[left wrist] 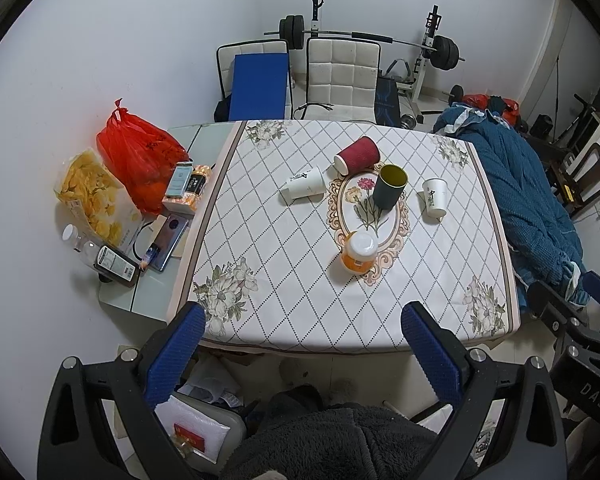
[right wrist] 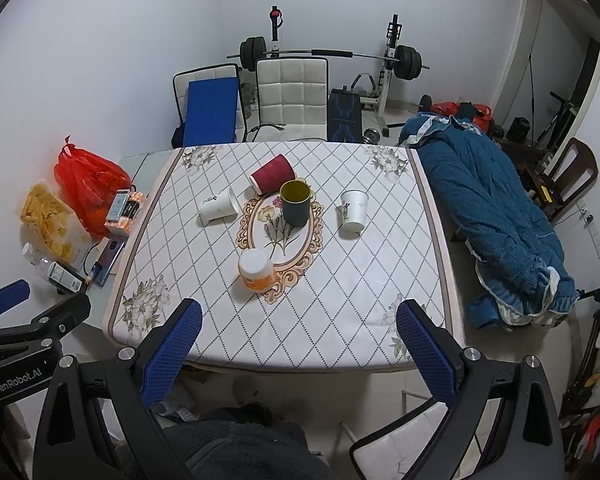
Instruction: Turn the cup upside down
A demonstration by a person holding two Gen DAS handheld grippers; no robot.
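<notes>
A dark green cup (left wrist: 389,186) (right wrist: 295,203) with a yellow inside stands upright, mouth up, at the table's middle. A white paper cup (left wrist: 435,197) (right wrist: 353,210) stands upright to its right. Another white paper cup (left wrist: 303,187) (right wrist: 218,206) lies on its side to the left. A dark red ribbed cup (left wrist: 357,155) (right wrist: 271,173) lies on its side behind the green one. My left gripper (left wrist: 304,314) and right gripper (right wrist: 299,310) are both open and empty, held high before the table's near edge, apart from all cups.
An orange jar with a white lid (left wrist: 358,251) (right wrist: 255,270) stands near the table's middle front. The tablecloth (left wrist: 284,300) covers the table. A red bag (left wrist: 140,156), snacks and a phone lie left. A blue quilt (right wrist: 496,224) lies right. Chairs (left wrist: 342,76) stand behind.
</notes>
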